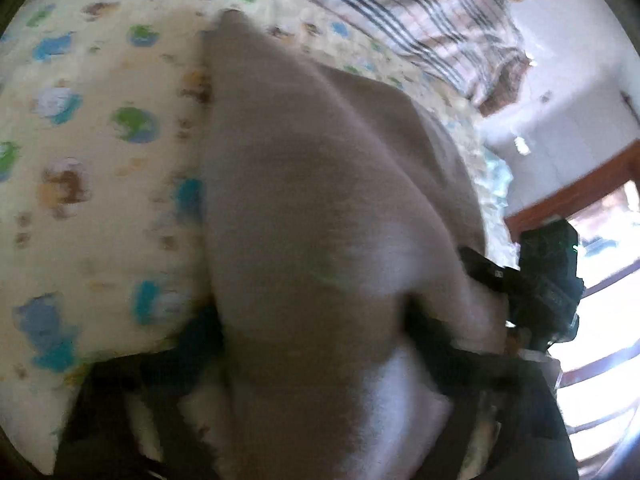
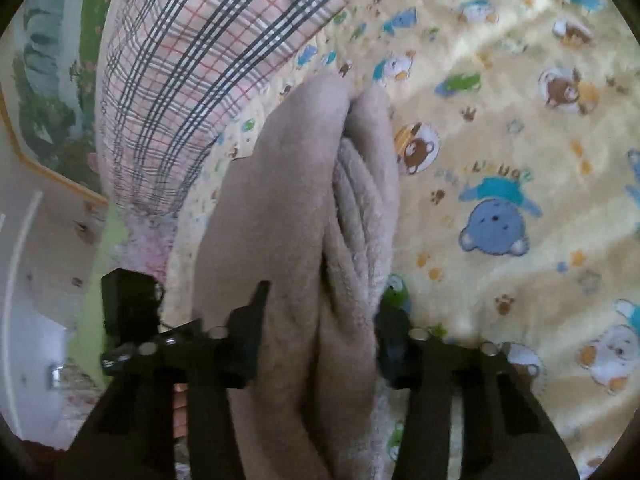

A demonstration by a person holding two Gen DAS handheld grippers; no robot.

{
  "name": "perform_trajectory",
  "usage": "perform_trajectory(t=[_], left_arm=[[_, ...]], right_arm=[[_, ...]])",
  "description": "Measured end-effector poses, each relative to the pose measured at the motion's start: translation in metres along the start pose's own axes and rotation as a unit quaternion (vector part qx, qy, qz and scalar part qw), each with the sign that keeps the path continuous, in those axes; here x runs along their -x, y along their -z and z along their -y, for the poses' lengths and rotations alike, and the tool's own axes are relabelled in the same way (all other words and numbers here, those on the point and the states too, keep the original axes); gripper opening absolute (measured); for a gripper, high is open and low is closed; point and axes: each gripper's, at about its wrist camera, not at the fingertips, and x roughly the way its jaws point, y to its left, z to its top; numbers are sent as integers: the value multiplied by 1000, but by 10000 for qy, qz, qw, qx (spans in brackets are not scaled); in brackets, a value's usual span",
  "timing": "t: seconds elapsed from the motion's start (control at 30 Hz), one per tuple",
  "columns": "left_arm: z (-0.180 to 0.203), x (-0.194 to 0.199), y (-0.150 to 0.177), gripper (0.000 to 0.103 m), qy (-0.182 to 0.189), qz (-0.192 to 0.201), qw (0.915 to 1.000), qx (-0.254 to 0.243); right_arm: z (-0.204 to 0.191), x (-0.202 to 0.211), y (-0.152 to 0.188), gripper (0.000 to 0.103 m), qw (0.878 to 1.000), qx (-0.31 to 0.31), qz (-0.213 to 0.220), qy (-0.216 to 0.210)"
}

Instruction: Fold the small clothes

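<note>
Beige fleece garment [image 2: 296,208] bunched in folds over yellow cartoon-bear blanket [image 2: 500,152], next to plaid pillow [image 2: 180,52]. Right gripper [image 2: 316,336] half closed, pinching the folded fleece between both fingers. Left gripper [image 1: 312,360] mostly covered by blurred fleece draped across it; grip impossible to tell.

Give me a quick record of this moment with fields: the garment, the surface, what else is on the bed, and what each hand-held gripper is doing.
garment: beige fleecy garment, bunched into lengthwise folds
surface: yellow cartoon-bear bedsheet
other item: pink plaid blanket lying on the sheet beyond the garment
left hand-held gripper: garment draped over and between its fingers; picture too blurred to tell its grip
right hand-held gripper: garment bunched between its fingers, pads pressing on it
fold status: not yet flat or neat
</note>
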Motion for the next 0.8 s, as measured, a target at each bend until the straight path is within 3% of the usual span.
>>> perform_trajectory(t=[0.03, 0.13, 0.27, 0.4, 0.63, 0.8], left_arm=[[1, 3, 0, 62, -34, 68, 10000, -30], [8, 25, 5, 50, -60, 321, 9991, -252], [6, 76, 23, 49, -191, 738, 9964, -376], [-26, 148, 52, 49, -313, 1257, 9913, -216], [-96, 230, 90, 49, -999, 1658, 9811, 48], [-146, 261, 116, 49, -1111, 1777, 9774, 278]], right_arm=[[-4, 2, 2, 39, 10000, 25, 44, 20], [-22, 11, 7, 36, 9997, 91, 215, -48], [-67, 18, 19, 35, 9976, 470, 334, -375], [-118, 1, 42, 35, 9930, 931, 219, -687], [-187, -86, 85, 35, 9823, 1311, -361, -1289], [-210, -140, 105, 35, 9761, 1390, -760, -1484]])
